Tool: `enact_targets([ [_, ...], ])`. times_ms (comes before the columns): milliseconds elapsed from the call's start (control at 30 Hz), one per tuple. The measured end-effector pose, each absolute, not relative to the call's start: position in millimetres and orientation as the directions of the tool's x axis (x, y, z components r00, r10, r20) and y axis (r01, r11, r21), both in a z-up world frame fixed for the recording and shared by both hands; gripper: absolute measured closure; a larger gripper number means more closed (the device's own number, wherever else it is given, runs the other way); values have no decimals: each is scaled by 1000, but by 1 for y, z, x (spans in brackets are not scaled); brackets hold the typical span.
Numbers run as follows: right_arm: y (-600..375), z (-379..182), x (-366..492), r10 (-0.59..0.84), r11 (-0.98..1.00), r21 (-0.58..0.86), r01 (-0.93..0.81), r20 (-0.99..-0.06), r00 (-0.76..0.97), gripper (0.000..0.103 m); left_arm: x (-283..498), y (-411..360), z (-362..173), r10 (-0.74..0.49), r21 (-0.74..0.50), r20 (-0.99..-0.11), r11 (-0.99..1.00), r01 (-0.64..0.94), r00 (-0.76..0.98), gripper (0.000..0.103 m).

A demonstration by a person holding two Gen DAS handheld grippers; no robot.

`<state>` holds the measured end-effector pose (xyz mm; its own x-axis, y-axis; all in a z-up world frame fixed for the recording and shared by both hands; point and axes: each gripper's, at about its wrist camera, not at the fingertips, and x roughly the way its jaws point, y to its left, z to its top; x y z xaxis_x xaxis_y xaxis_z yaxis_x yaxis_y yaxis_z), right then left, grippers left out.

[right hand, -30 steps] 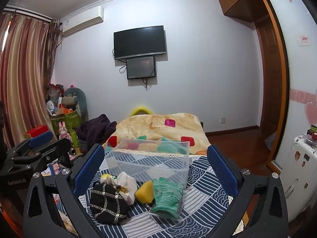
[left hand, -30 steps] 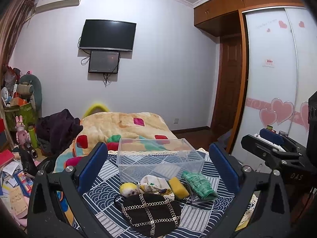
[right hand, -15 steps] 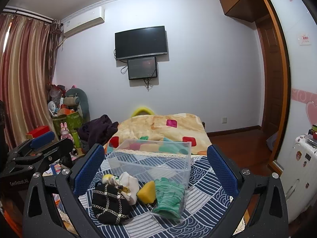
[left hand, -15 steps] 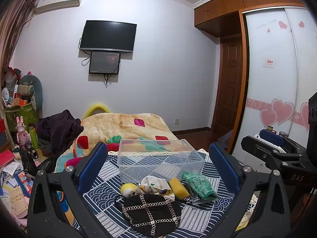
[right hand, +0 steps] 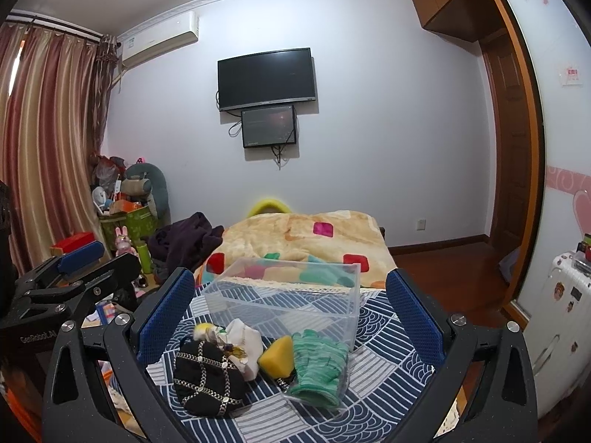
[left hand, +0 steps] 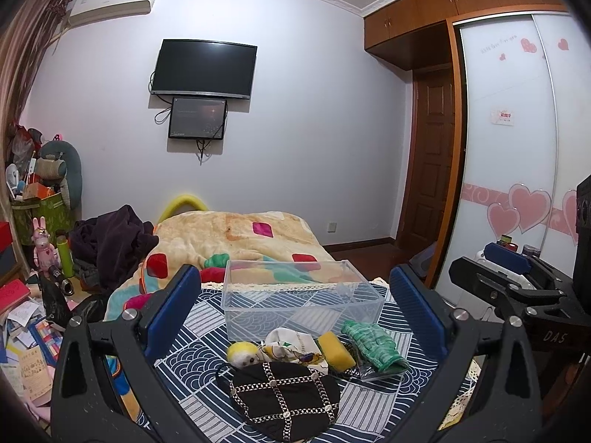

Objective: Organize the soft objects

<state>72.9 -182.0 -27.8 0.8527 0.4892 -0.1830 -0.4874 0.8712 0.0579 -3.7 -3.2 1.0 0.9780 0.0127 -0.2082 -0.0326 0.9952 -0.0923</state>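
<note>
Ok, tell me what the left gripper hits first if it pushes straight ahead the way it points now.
Probably the clear plastic storage box, which sits centred between the open left gripper fingers. The soft pile, with the black chain-patterned pouch, lies nearer but lower, so it may pass under; depth is unclear.

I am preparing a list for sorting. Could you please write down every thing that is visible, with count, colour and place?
clear box: 1, transparent, on patterned cloth, behind the soft items
black pouch: 1, black with chain pattern, nearest
yellow sponge: 1, yellow, beside the gloves
green gloves: 1 pack, green, right
white cloth: 1, white, middle
small plush: 1, yellow-white, left
blanket: 1, beige, behind
left gripper: open
right gripper: open
</note>
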Motion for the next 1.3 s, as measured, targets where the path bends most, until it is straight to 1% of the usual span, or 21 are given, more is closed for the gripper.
enact_targets([
  [200, -182, -28, 73, 490, 871, 58, -488, -185, 852, 0, -3, -2, -1, 25, -95, -205, 994, -45, 978, 0],
  [333, -182, -30, 74, 489, 871, 61, -487, -190, 851, 0, 2, 1, -6, 10, -117, -227, 992, -38, 974, 0],
  [467, -181, -35, 80, 485, 873, 64, -483, -211, 849, 0, 13, 4, -18, 38, -113, -267, 991, -71, 963, 0],
  [667, -182, -55, 99, 487, 871, 92, -483, -292, 823, 0, 32, 13, -52, -18, -157, -384, 986, -46, 923, 0],
  [800, -184, -77, 115, 462, 882, 102, -459, -370, 806, 0, 47, 18, -85, -36, -185, -488, 981, -62, 872, 0],
  [933, -193, -102, 132, 457, 885, 149, -441, -456, 764, 0, 61, 18, -115, -62, -206, -578, 976, -72, 814, 0],
  [1133, -202, -129, 150, 439, 896, 204, -395, -551, 710, 1, 75, 15, -146, -98, -238, -643, 968, -77, 759, 0],
  [1167, -203, -131, 152, 440, 895, 212, -392, -558, 703, 2, 76, 14, -148, -94, -233, -647, 969, -79, 757, 0],
  [1300, -202, -139, 156, 456, 886, 232, -401, -587, 669, 12, 78, 7, -154, -66, -188, -646, 979, -74, 760, 0],
])
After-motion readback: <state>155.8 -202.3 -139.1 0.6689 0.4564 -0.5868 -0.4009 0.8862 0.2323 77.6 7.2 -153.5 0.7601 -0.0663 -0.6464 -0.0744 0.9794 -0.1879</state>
